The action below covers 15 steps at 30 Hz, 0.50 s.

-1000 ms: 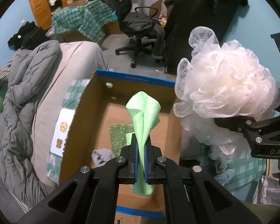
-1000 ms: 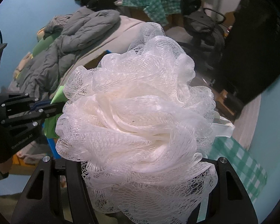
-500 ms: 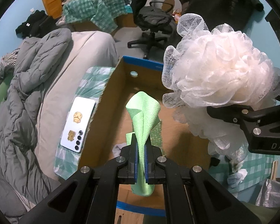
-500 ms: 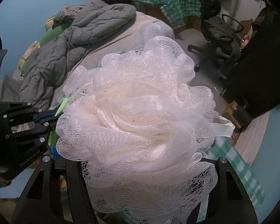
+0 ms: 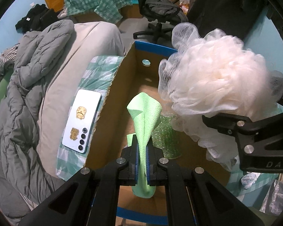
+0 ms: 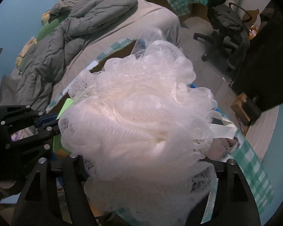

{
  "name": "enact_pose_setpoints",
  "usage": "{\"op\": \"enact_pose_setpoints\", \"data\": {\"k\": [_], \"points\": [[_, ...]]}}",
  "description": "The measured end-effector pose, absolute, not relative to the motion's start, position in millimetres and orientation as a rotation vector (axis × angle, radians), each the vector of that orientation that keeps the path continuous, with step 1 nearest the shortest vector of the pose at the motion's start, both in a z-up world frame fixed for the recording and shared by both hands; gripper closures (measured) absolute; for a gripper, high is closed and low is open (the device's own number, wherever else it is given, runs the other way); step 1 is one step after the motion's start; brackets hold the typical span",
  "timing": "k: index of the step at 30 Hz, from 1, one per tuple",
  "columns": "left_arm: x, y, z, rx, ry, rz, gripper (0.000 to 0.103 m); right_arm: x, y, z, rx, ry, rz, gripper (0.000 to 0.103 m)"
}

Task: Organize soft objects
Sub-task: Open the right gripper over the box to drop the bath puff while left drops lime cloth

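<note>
The cardboard box [image 5: 111,116] sits in the middle, with a phone [image 5: 82,123] lying just left of it on the bed [image 5: 69,79]. The cloth [image 5: 145,120] in the left gripper [image 5: 143,160] rises over the box's near part, the mesh pouf [image 5: 217,86] held by the right gripper [image 6: 141,169] to its right. An office chair [image 5: 160,15] stands far behind.

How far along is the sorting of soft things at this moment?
Done: a sparkly green cloth already lies on the floor of the cardboard box. In hand: the left hand-held gripper is shut on a light green cloth, and the right hand-held gripper carries a white mesh bath pouf, both above the box. Left: lowering and releasing both.
</note>
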<state>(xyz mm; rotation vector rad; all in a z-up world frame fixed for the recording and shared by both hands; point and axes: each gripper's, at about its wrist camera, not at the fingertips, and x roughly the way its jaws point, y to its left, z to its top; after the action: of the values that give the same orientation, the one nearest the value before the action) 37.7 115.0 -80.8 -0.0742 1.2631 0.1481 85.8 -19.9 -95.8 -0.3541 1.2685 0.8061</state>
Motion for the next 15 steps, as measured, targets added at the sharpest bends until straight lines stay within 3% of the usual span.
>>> {"op": "enact_pose_setpoints", "data": {"k": [5,15], "points": [[37.2,117.1,-77.8,-0.066,1.262,0.165,0.074,85.3,-19.3,-93.4,-0.38,1.245,0.774,0.021],[35.0,117.5,-67.2,-0.068,1.241,0.167,0.065,92.6,-31.6,-79.4,-0.318,1.23,0.745,0.02]]}}
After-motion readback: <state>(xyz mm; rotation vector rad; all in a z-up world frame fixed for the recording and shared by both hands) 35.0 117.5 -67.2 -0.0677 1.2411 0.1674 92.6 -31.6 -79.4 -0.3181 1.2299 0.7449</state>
